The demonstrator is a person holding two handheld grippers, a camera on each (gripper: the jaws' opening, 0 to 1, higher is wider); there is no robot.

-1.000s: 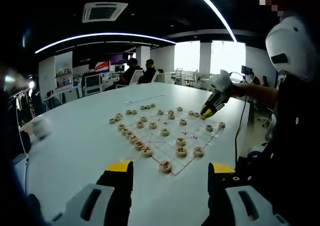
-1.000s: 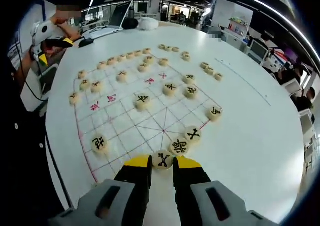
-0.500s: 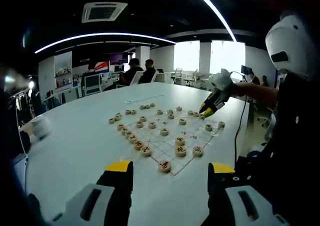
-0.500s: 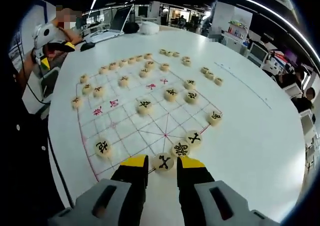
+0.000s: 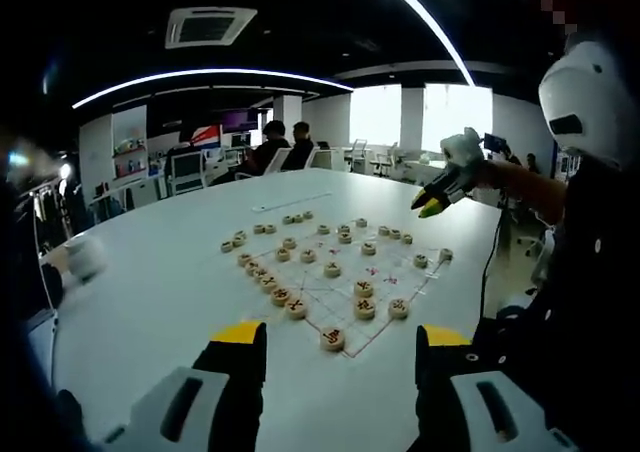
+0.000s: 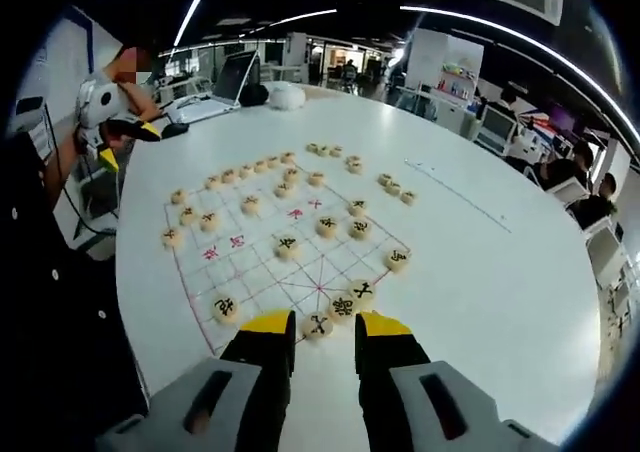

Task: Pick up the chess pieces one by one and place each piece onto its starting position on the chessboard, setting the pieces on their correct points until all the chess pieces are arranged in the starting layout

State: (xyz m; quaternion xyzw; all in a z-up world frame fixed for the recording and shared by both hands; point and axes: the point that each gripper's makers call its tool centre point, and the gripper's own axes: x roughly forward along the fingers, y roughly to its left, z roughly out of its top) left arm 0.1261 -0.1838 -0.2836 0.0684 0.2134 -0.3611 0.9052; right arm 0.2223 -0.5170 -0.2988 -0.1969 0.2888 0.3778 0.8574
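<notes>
The right tool was held with its jaws slightly apart, empty, above a black-marked piece at the chessboard edge, judged already placed. The left tool was kept wide open, empty, off the chessboard's near corner over the surface, leaving room.

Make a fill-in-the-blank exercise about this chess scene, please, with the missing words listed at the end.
1. The chessboard lies on a ____ table.
2. The lines drawn on the chessboard are ____.
3. The tips of the left hand-held gripper are ____.
4. The jaws of the left hand-held gripper hold ____.

Missing words: white; red; yellow; nothing
</notes>
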